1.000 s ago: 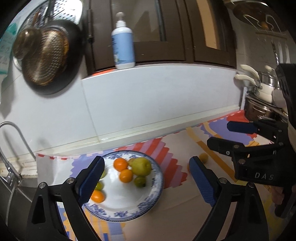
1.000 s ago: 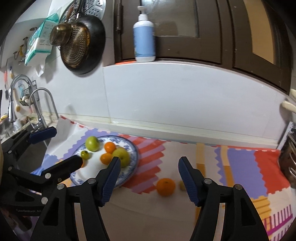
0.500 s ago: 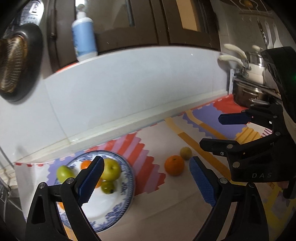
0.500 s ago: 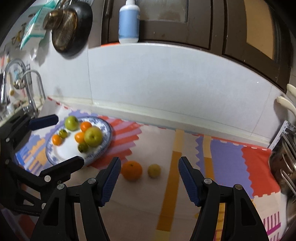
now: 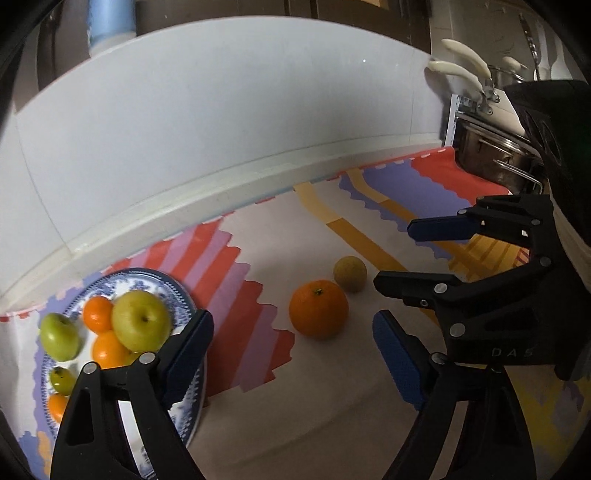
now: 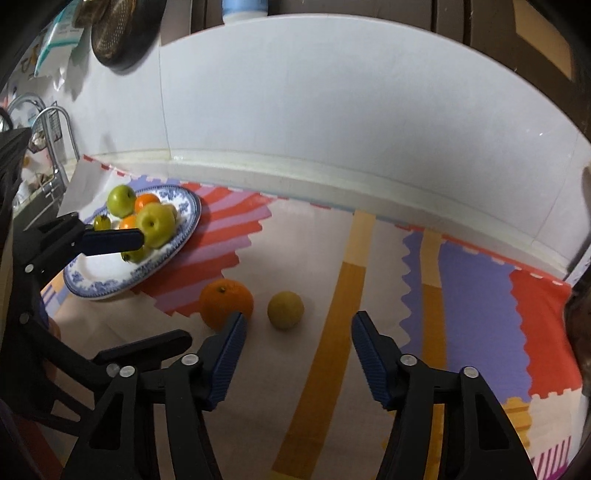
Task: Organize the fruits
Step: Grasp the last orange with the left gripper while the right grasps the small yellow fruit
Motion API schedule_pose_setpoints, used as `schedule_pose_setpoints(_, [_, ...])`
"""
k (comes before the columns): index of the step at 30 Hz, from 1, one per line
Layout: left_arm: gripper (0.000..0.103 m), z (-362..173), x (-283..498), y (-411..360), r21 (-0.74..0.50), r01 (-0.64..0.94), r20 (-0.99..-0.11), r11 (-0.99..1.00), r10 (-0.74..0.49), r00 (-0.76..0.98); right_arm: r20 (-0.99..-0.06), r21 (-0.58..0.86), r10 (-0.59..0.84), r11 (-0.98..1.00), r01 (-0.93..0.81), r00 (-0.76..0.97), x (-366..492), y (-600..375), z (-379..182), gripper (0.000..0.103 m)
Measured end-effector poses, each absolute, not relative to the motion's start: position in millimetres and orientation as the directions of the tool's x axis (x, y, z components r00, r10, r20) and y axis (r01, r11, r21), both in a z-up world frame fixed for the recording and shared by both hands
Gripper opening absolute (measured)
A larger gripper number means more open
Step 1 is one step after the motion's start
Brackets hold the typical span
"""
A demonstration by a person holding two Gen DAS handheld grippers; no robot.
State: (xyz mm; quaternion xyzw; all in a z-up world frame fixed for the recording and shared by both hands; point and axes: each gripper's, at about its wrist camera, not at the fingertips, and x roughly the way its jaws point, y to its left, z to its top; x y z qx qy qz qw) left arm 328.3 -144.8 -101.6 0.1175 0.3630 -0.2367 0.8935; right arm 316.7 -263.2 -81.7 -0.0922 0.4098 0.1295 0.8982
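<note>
A blue-patterned plate (image 5: 184, 295) (image 6: 159, 266) holds green apples, small oranges and a small green fruit. A large orange (image 5: 318, 309) (image 6: 226, 302) and a small yellowish round fruit (image 5: 350, 274) (image 6: 285, 309) lie on the mat to the plate's right. My left gripper (image 5: 293, 354) is open and empty, just short of the large orange. My right gripper (image 6: 298, 345) is open and empty, just short of the yellowish fruit. The right gripper also shows at the right of the left wrist view (image 5: 424, 254).
A colourful patterned mat (image 6: 461, 295) covers the counter. A white tiled wall (image 6: 332, 129) runs behind. Steel pots (image 5: 491, 147) stand at the far right. A faucet and sink (image 6: 48, 147) are at the far left. A pan (image 6: 122, 33) hangs on the wall.
Both grippers have moved down and forward toward the counter. The left view swung right from the plate to the loose orange; the right gripper closed in on the yellowish fruit.
</note>
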Motion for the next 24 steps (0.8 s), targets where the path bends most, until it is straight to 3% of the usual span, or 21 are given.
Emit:
schedule_pose_setpoints(19, [0.041,-121.9,354.0,-162.7,-0.048,0.555,-0.765,0.83,-0.388,0.514,-0.779,-0.016,0.158,0.962,-0.271,0.607,326.9,-281.9,-103.0,0.05])
schedule_pose_setpoints(24, [0.041,-114.5,349.1,-155.6,-0.041,0.532,-0.758,0.846,-0.374,0.535,-0.779,0.003,0.177,0.96,-0.279,0.601,327.8,-279.2,-104.2,0.049])
